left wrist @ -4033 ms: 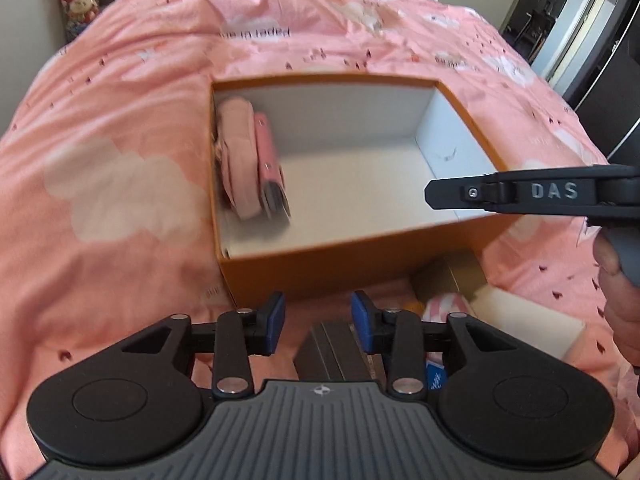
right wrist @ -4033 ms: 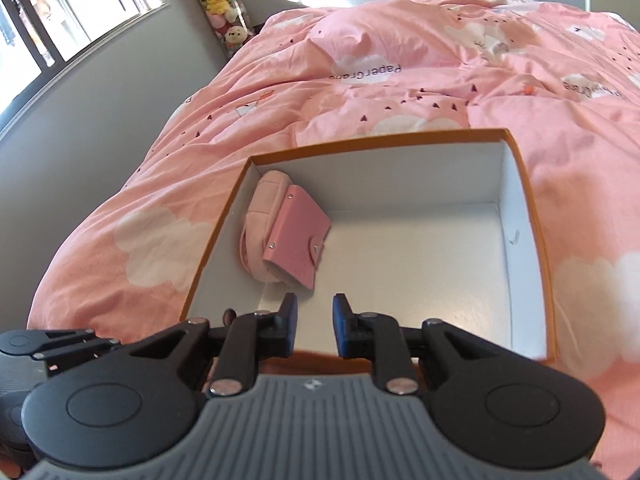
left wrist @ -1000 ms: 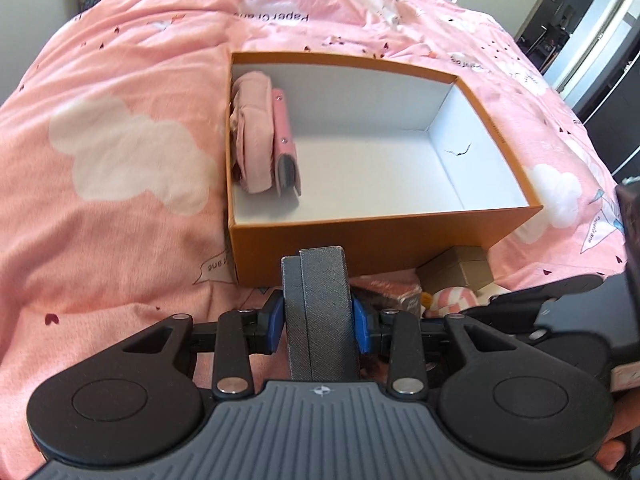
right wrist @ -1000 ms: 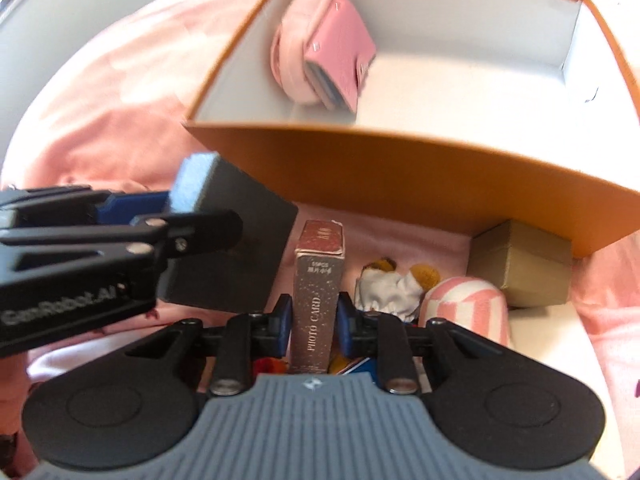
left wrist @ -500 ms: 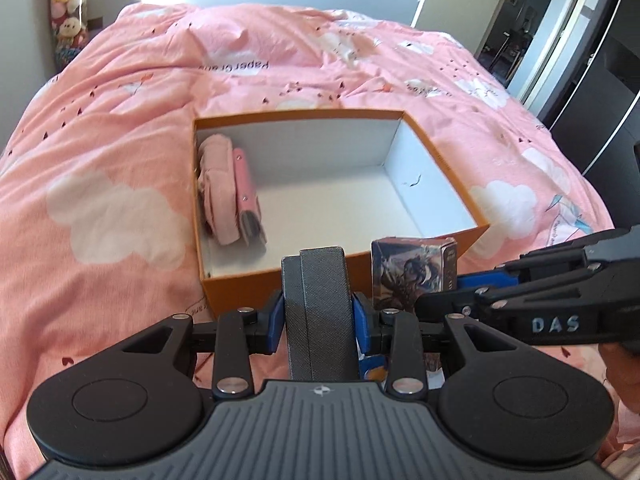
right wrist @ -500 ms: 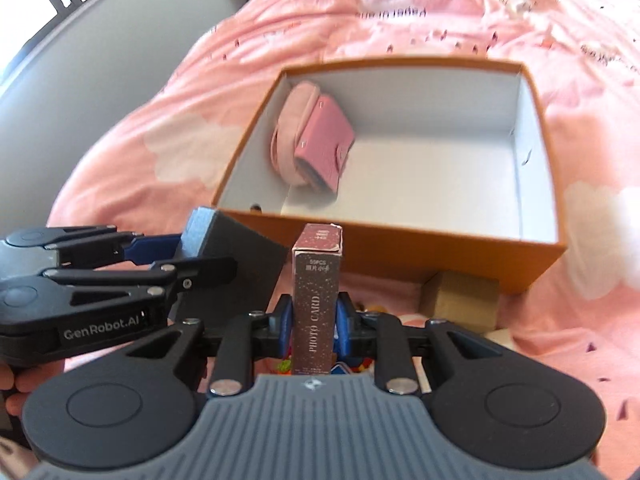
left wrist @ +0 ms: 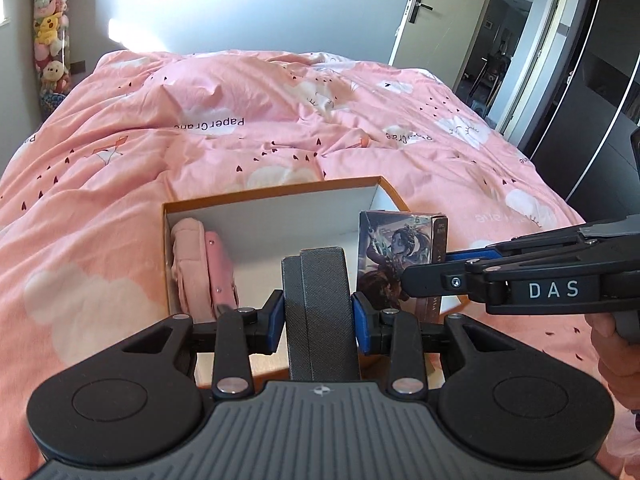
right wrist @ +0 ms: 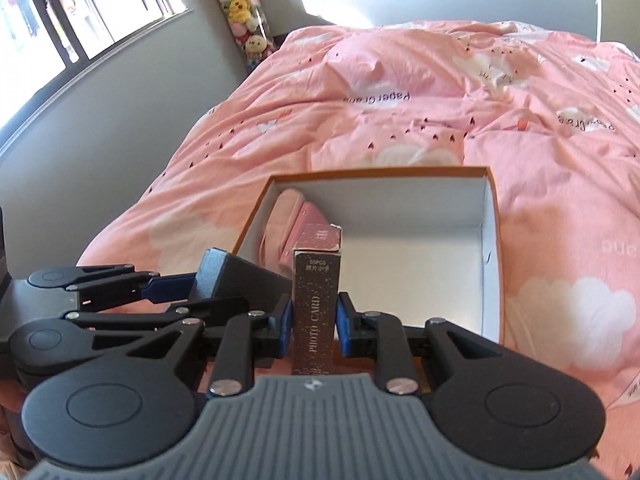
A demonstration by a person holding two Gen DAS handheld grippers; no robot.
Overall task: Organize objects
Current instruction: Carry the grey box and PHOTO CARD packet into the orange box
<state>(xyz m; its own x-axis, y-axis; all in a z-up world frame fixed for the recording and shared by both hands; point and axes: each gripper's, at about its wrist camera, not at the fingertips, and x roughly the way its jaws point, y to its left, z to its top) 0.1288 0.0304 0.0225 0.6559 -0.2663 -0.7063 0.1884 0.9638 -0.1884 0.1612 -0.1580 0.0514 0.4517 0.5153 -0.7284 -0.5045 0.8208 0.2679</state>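
Note:
My left gripper (left wrist: pixel 318 322) is shut on a dark grey textured case (left wrist: pixel 320 300), held upright in front of the orange box (left wrist: pixel 280 195). To its right, my right gripper (right wrist: pixel 311 328) is shut on a photo card box (right wrist: pixel 317 304), whose illustrated face (left wrist: pixel 394 258) shows in the left wrist view. Both items hang above the box's near edge. Inside the white-lined orange box (right wrist: pixel 494 216), a pink pouch (left wrist: pixel 190 264) and a pink wallet (left wrist: pixel 219 268) stand against the left wall. The left gripper with the grey case (right wrist: pixel 236 276) appears at the lower left of the right wrist view.
The box rests on a bed with a pink cloud-print duvet (left wrist: pixel 260 120). A tube of plush toys (left wrist: pixel 50 36) stands in the far left corner. An open door (left wrist: pixel 492 48) and dark wardrobe lie to the right. A hand (left wrist: pixel 618 356) grips the right tool.
Both grippers have risen with their items from beside the box's front wall to above its near edge. The small objects lying in front of the box have dropped out of sight.

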